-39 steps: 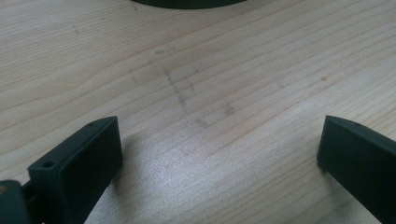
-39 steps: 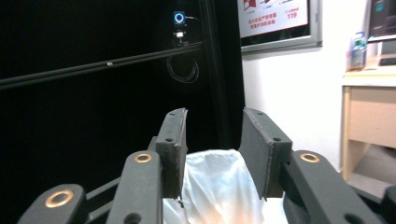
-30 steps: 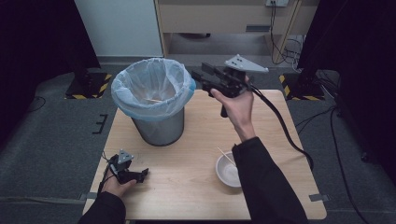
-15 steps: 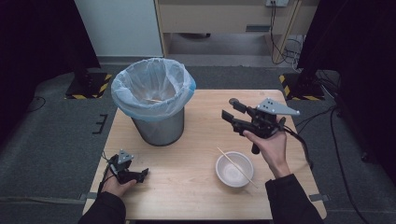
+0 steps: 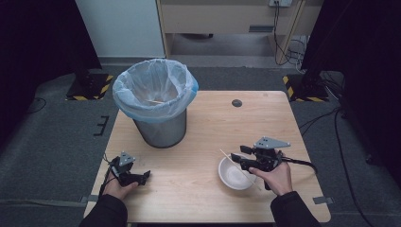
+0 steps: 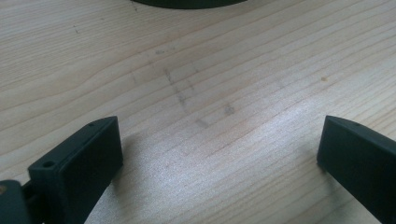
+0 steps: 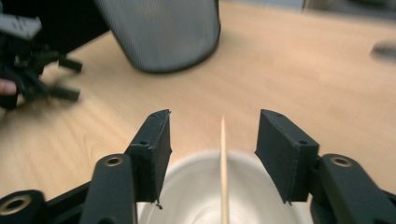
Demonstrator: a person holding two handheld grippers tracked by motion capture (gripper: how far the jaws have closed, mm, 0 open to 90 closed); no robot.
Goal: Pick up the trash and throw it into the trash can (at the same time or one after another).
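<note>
A white bowl (image 5: 228, 179) (image 7: 196, 161) sits on the wooden table (image 5: 198, 137) near its front right. A thin wooden stick (image 5: 227, 157) (image 7: 224, 168) lies across the bowl. My right gripper (image 5: 238, 157) (image 7: 215, 128) hovers low over the bowl's rim, pointing left. Its jaws have just been closing, and the stick runs between them with a gap on each side. My left gripper (image 5: 143, 177) (image 6: 219, 140) rests open on the table at the front left, with bare wood between its jaws.
A metal mesh bin (image 5: 158, 127) (image 7: 163, 32) lined with a pale blue bag (image 5: 153, 90) stands at the table's back left, with a thin stick inside. A small dark disc (image 5: 237, 102) lies near the far edge.
My right gripper has come down from beside the bin's rim to the front right, over the bowl. The left gripper has stayed in place.
</note>
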